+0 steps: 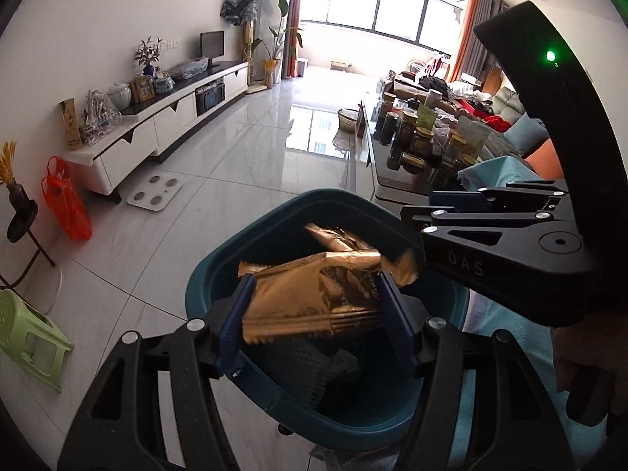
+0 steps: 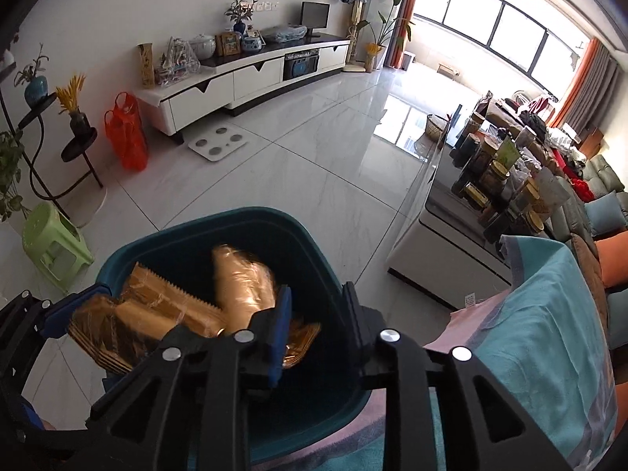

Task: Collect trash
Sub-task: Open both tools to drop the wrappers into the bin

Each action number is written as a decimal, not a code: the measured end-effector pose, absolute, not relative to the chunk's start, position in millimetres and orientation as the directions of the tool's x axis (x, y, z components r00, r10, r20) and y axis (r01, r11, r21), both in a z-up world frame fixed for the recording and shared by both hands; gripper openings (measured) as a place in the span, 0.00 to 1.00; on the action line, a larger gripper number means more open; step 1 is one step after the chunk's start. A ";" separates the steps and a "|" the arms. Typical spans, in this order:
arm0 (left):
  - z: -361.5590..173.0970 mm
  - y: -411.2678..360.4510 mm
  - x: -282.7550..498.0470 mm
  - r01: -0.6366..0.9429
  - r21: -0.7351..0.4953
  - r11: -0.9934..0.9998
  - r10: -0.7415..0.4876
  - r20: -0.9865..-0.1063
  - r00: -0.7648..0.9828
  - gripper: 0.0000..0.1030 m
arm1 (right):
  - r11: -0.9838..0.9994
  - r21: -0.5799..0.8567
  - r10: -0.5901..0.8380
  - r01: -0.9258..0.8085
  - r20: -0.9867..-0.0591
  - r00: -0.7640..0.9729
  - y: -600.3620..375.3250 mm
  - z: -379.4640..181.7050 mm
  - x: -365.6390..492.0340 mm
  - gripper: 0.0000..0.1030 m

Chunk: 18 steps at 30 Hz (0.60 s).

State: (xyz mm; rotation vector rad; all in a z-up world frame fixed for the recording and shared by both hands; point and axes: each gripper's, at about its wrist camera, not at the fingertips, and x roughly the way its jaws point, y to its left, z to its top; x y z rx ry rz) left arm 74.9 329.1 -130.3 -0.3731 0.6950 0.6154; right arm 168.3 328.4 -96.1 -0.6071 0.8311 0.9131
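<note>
The gold foil wrapper [image 1: 314,294] sits between the blue pads of the left gripper [image 1: 314,322], directly above the open mouth of the teal trash bin [image 1: 204,286]. The left fingers [image 1: 235,322] stand well apart; whether both pads press on the foil cannot be told. A second gold wrapper [image 2: 239,282], blurred, is just ahead of the right gripper [image 2: 318,325], over the bin's interior. The right fingers [image 2: 280,325] stand a little apart with nothing clamped between them; the wrapper lies beyond and to the left of the left-side pad. In the left wrist view, more gold foil [image 1: 337,235] lies beyond the fingertips, inside the bin, and a dark mesh item [image 1: 310,365] rests on the bin bottom below the fingers. The bin stands on the white tiled floor [image 1: 235,157]. To the right of the right fingers, a light blue cloth [image 2: 549,333] lies just beside the bin. Farther ahead, a tabletop [image 2: 443,192] carries jars [image 2: 494,180].
</note>
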 end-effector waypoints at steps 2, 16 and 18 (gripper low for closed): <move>-131.3 331.3 76.7 -0.638 -0.118 0.761 0.396 -0.695 0.601 0.73 | 0.495 -0.101 0.439 -0.863 -0.828 0.349 326.1 -93.8 172.3 0.27; -115.6 317.8 75.8 -0.639 -0.082 0.765 0.433 -0.669 0.604 0.91 | 0.575 0.024 0.545 -0.818 -0.757 0.360 274.3 -59.3 190.7 0.43; -112.5 314.2 76.5 -0.633 -0.083 0.770 0.430 -0.665 0.611 0.92 | 0.582 0.036 0.559 -0.812 -0.743 0.368 264.4 -54.6 190.2 0.48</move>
